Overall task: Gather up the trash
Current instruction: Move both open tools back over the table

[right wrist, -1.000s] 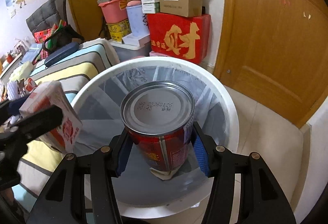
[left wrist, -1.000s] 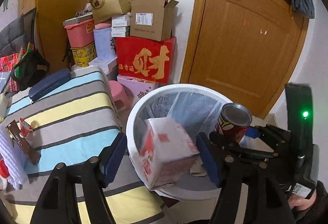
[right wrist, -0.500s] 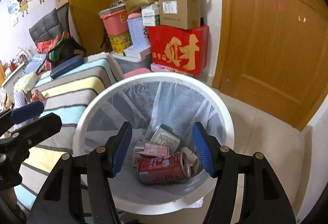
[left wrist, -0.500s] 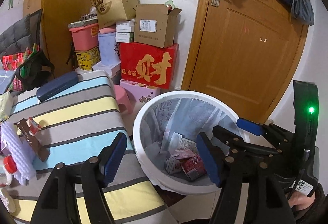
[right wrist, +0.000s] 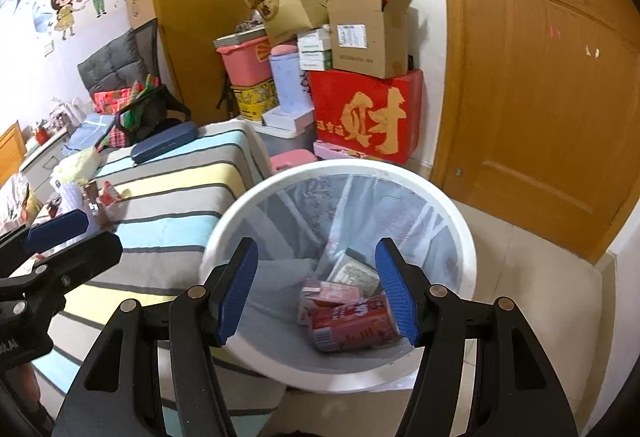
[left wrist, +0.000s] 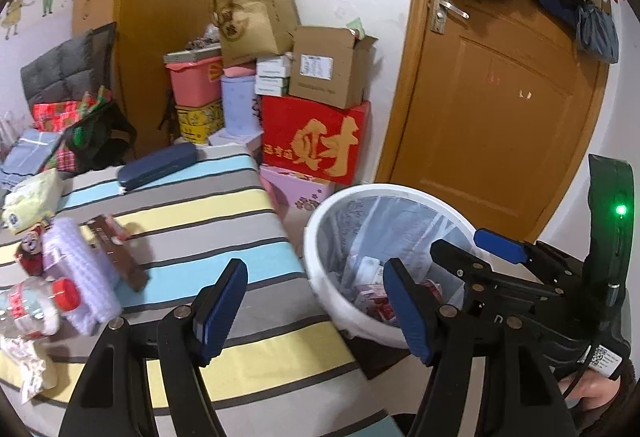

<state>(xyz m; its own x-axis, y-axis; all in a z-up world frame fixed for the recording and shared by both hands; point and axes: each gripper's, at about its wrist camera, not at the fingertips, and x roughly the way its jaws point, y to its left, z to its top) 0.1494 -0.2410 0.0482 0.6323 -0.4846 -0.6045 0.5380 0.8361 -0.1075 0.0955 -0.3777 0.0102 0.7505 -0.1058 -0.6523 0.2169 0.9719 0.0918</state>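
Observation:
A white trash bin [right wrist: 460, 221] with a clear liner stands on the floor by the striped bed; it also shows in the left wrist view [left wrist: 320, 237]. Inside lie a red can [right wrist: 352, 323], a pink carton [right wrist: 332, 293] and a small box [right wrist: 356, 269]. My right gripper [right wrist: 316, 293] is open and empty above the bin. My left gripper [left wrist: 316, 309] is open and empty over the bed's edge, left of the bin. On the bed lie a plastic bottle with a red cap [left wrist: 36, 307], a purple knitted thing [left wrist: 80, 269] and a brown wrapper [left wrist: 120, 253].
The striped bed [left wrist: 208, 209] carries a dark blue case [left wrist: 158, 165] and a yellow tissue pack [left wrist: 32, 197]. Stacked boxes, with a red one [left wrist: 316, 139], stand against the wall. A wooden door [left wrist: 500, 109] is shut behind the bin.
Both grippers opened: the carton and the can dropped into the bin. Both grippers then rose and drew back; the left one swung left over the bed.

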